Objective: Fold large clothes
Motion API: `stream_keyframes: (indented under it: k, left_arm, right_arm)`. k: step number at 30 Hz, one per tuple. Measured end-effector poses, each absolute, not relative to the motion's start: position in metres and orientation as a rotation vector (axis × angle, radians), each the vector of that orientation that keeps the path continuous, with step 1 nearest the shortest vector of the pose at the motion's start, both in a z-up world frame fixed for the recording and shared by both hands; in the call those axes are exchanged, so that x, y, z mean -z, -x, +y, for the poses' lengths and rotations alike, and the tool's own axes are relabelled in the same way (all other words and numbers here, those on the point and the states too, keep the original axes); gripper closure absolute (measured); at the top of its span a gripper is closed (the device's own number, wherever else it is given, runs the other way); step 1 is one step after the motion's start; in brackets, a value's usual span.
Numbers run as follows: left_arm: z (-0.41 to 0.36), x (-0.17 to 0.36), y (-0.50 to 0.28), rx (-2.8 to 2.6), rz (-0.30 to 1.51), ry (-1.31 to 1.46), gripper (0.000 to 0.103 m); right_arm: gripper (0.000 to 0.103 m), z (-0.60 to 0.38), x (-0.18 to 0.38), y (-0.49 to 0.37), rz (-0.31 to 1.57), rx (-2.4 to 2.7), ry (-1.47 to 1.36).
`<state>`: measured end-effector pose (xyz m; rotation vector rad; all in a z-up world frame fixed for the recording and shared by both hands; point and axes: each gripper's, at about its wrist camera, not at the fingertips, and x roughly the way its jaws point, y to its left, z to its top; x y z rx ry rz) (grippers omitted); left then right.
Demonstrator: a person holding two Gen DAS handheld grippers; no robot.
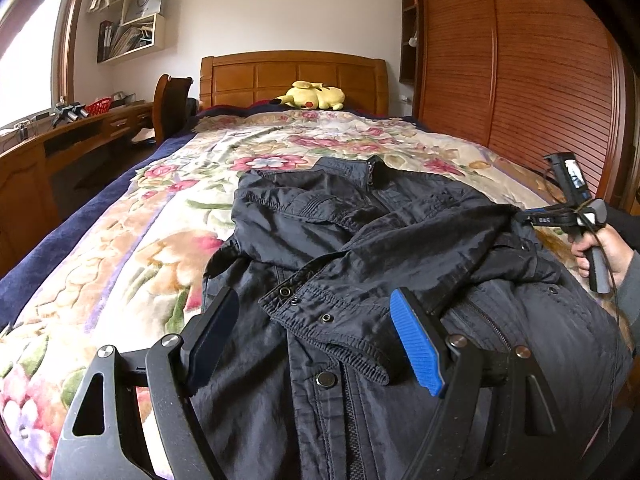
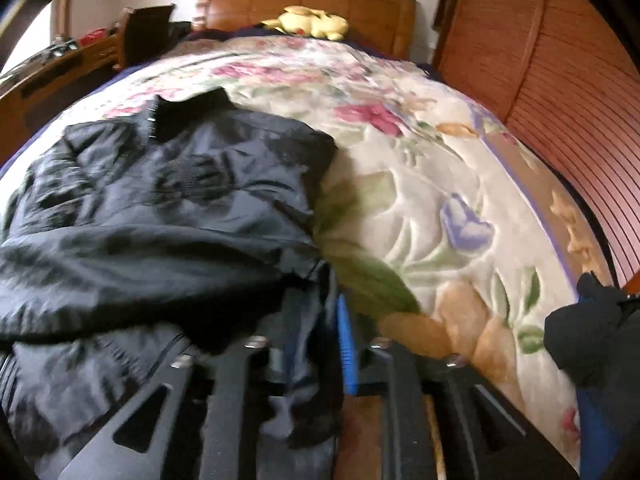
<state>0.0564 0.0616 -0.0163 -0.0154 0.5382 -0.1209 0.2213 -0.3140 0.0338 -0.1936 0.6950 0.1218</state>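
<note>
— So, nearest? 
— Left gripper [image 1: 316,336] spread wide over the black jacket [image 1: 360,248] on the floral blanket [image 1: 120,240]; right gripper [image 2: 320,336] pinches its edge.
— Beyond? 
— Yellow plush [image 1: 314,96] at the headboard [image 1: 296,76], wardrobe [image 1: 520,80] alongside.

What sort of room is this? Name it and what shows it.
A bedroom, most likely: a bed with a wooden headboard, a wardrobe beside it, and a desk by the window.
</note>
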Motion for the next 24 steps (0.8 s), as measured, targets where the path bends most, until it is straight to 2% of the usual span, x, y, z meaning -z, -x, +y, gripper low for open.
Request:
stream_keyframes:
  k: [5,10,17,22,24]
  left_arm:
    - [0.061,0.016,-0.055,0.121,0.534,0.019,0.024]
    - [0.06,0.017,-0.055,0.117,0.537,0.013,0.024]
    - [0.058,0.018,-0.056,0.113,0.542,0.01,0.024]
    - [0.059,0.018,-0.056,0.118,0.544,0.01,0.024]
    - [0.059,0.018,-0.056,0.12,0.543,0.008,0.024]
  right_arm:
    - [0.072,-0.321,-0.065,-0.183,0.58,-0.184,0.2]
    - [0.072,-0.297,-0.073,-0.18,0.569,-0.24,0.206]
    - [0.072,-0.262,-0.051,-0.212,0.648,-0.307,0.226]
    - [0.072,-0.25,-0.007,-0.241,0.818,-0.339,0.314]
    - [0.072,-0.252,-0.004,-0.24,0.793,-0.34,0.323]
